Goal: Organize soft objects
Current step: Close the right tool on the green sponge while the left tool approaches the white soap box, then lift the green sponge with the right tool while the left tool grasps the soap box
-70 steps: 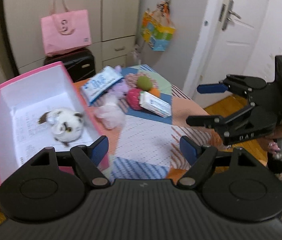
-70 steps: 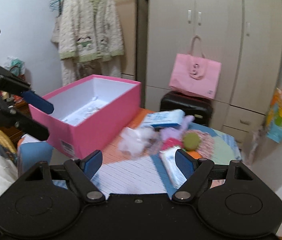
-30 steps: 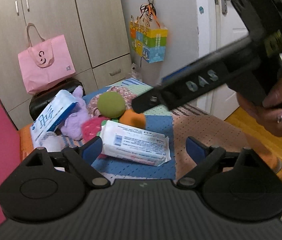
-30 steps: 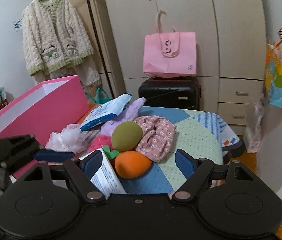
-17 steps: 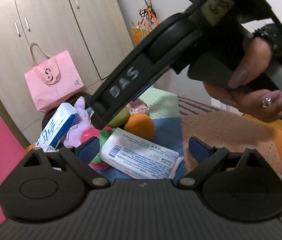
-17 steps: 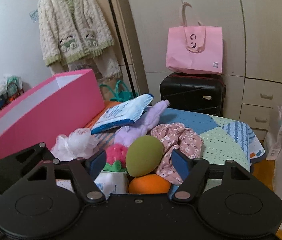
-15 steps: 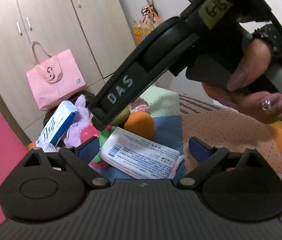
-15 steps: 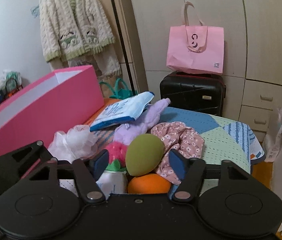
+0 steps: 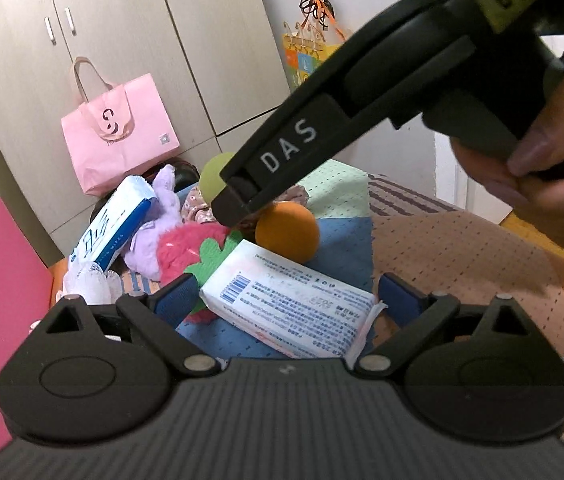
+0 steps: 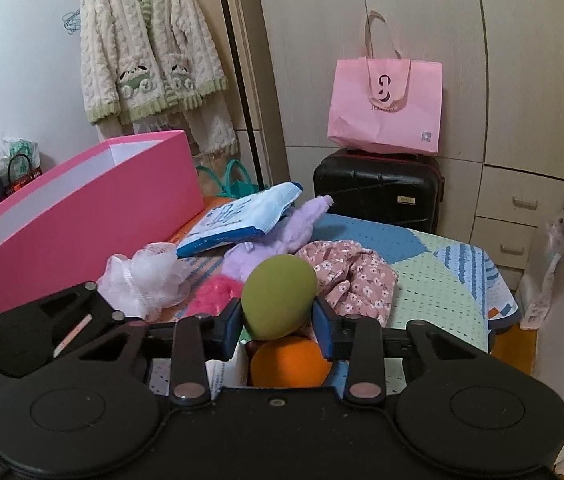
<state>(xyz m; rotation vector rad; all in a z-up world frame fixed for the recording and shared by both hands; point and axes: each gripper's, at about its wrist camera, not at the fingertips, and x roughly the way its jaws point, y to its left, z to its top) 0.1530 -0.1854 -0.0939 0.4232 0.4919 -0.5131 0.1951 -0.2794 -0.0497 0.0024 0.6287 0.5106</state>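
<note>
In the right wrist view my right gripper (image 10: 278, 320) has its jaws closing, and both blue pads touch the sides of a green egg-shaped sponge (image 10: 278, 300). The sponge rests on an orange ball (image 10: 289, 362). One finger (image 9: 282, 160) of that gripper crosses the left wrist view and hides part of the sponge. My left gripper (image 9: 285, 300) stands open around a white tissue pack (image 9: 289, 300), its pads apart from it. Behind the pack lie a pink strawberry plush (image 9: 186, 248), a purple plush (image 10: 274, 240), a blue-and-white pack (image 10: 242, 216), a white mesh puff (image 10: 142, 276) and a floral cloth (image 10: 349, 276).
An open pink box (image 10: 94, 212) stands at the left of the patchwork table cover (image 10: 441, 280). A black suitcase (image 10: 377, 192) with a pink bag (image 10: 385, 104) on it stands behind the table, before the wardrobe. A person's hand (image 9: 541, 184) holds the right gripper.
The right gripper's jaws have narrowed from wide apart until they touch the green sponge. The left gripper has come lower and closer over the white tissue pack.
</note>
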